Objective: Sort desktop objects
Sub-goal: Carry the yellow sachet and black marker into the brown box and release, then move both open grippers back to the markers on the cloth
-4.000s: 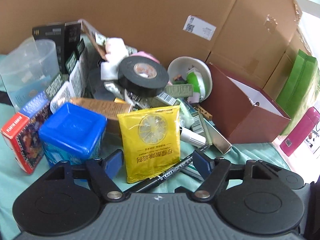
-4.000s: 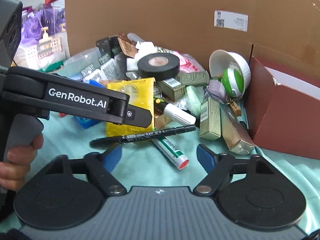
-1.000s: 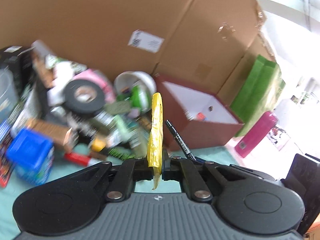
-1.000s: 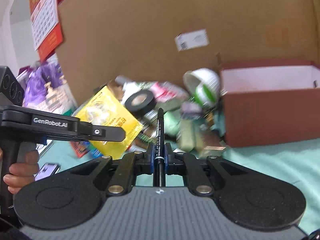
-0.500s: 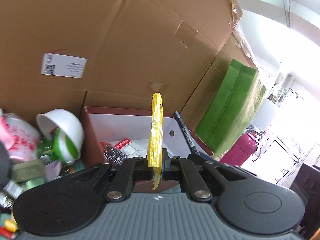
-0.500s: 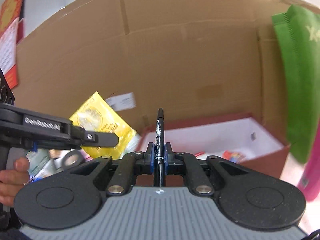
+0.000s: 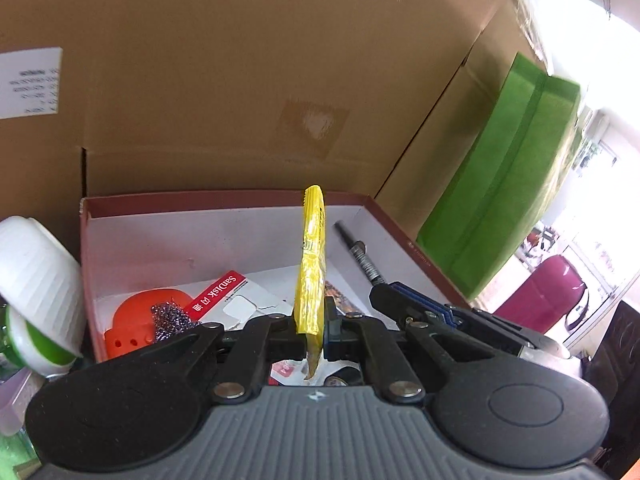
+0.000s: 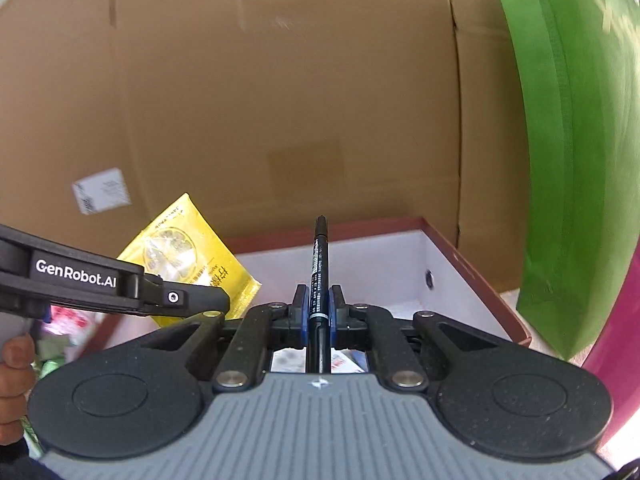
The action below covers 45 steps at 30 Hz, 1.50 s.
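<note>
My left gripper is shut on a yellow lemon sachet, held edge-on above the open dark red box. The sachet also shows in the right wrist view. My right gripper is shut on a black marker pen that points up over the same box. The pen and the right gripper show in the left wrist view, just right of the sachet. The box holds a SanDisk card pack, an orange thing and a metal scourer.
A large cardboard wall stands right behind the box. A white bowl with a green-and-white ball lies left of the box. A green bag and a pink bottle stand to the right.
Both grippers have moved right and forward from the clutter pile, carrying the sachet and the pen. They now hang closer over the red box, whose inside fills more of the view.
</note>
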Motion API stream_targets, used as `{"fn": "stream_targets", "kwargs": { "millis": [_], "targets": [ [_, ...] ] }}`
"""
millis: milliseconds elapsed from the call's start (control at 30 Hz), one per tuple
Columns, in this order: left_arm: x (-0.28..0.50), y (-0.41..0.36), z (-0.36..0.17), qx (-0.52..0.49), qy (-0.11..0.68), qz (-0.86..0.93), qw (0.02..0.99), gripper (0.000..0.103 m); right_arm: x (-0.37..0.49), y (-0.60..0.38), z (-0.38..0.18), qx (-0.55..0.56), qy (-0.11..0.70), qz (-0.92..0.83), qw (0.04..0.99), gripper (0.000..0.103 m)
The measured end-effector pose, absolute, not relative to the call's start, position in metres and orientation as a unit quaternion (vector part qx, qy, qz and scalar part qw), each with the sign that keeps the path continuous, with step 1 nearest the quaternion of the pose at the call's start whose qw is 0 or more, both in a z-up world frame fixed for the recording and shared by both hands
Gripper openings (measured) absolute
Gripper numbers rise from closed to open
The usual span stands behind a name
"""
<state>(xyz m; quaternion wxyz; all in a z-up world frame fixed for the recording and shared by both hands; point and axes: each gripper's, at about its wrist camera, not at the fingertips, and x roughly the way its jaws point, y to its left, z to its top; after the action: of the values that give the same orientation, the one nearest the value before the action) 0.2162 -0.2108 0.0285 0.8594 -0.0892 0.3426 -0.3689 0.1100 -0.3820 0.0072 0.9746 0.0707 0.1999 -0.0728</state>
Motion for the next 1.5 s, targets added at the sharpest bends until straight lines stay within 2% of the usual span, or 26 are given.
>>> {"fn": "stream_targets", "kwargs": {
  "millis": [133,200,233,267,300,333,367,400,500,567,600,733,967,1267,1500],
  "targets": [
    [0.224,-0.221,0.019,-0.076,0.347,-0.362,0.862,0.004,0.124,-0.39,-0.005,0.06,0.216,-0.083,0.971,0.007],
    [0.224,-0.222,0.017,-0.073,0.341,-0.355,0.867,0.009,0.131,-0.39,-0.009,0.054,0.228,-0.085,0.968,0.007],
    [0.223,-0.221,0.018,-0.07,0.336,-0.352,0.871,0.028,0.134,-0.391,-0.011,0.049,0.235,-0.085,0.967,0.008],
    [0.221,-0.219,0.018,-0.069,0.33,-0.351,0.873,0.059,0.135,-0.39,-0.013,0.044,0.239,-0.088,0.966,0.009],
    [0.219,-0.218,0.02,-0.073,0.322,-0.349,0.877,0.075,0.135,-0.389,-0.014,0.037,0.239,-0.091,0.966,0.011],
    [0.216,-0.215,0.021,-0.083,0.312,-0.345,0.882,0.091,0.134,-0.387,-0.015,0.03,0.237,-0.092,0.967,0.02],
    [0.213,-0.211,0.023,-0.093,0.3,-0.34,0.886,0.093,0.131,-0.385,-0.015,0.025,0.233,-0.094,0.968,0.045],
    [0.209,-0.207,0.024,-0.099,0.291,-0.338,0.89,0.093,0.129,-0.383,-0.015,0.023,0.228,-0.097,0.969,0.053],
    [0.202,-0.202,0.028,-0.09,0.282,-0.347,0.89,0.099,0.122,-0.377,-0.012,0.017,0.219,-0.105,0.97,0.065],
    [0.193,-0.199,0.031,-0.084,0.273,-0.349,0.892,0.1,0.116,-0.37,-0.008,0.01,0.212,-0.112,0.971,0.089],
    [0.189,-0.198,0.032,-0.08,0.268,-0.35,0.894,0.1,0.113,-0.366,-0.006,0.005,0.206,-0.117,0.972,0.092],
    [0.174,-0.195,0.037,-0.065,0.257,-0.349,0.899,0.101,0.102,-0.351,0.001,-0.011,0.199,-0.124,0.972,0.096],
    [0.143,-0.182,0.046,-0.048,0.248,-0.352,0.901,0.102,0.074,-0.323,0.015,-0.034,0.196,-0.125,0.972,0.097],
    [0.102,-0.149,0.039,-0.028,0.271,-0.312,0.91,0.103,0.043,-0.274,0.013,-0.03,0.203,-0.087,0.975,0.097],
    [0.081,-0.104,0.02,-0.05,0.307,-0.276,0.909,0.103,0.022,-0.239,-0.001,-0.013,0.221,-0.049,0.974,0.097]
  ]
}}
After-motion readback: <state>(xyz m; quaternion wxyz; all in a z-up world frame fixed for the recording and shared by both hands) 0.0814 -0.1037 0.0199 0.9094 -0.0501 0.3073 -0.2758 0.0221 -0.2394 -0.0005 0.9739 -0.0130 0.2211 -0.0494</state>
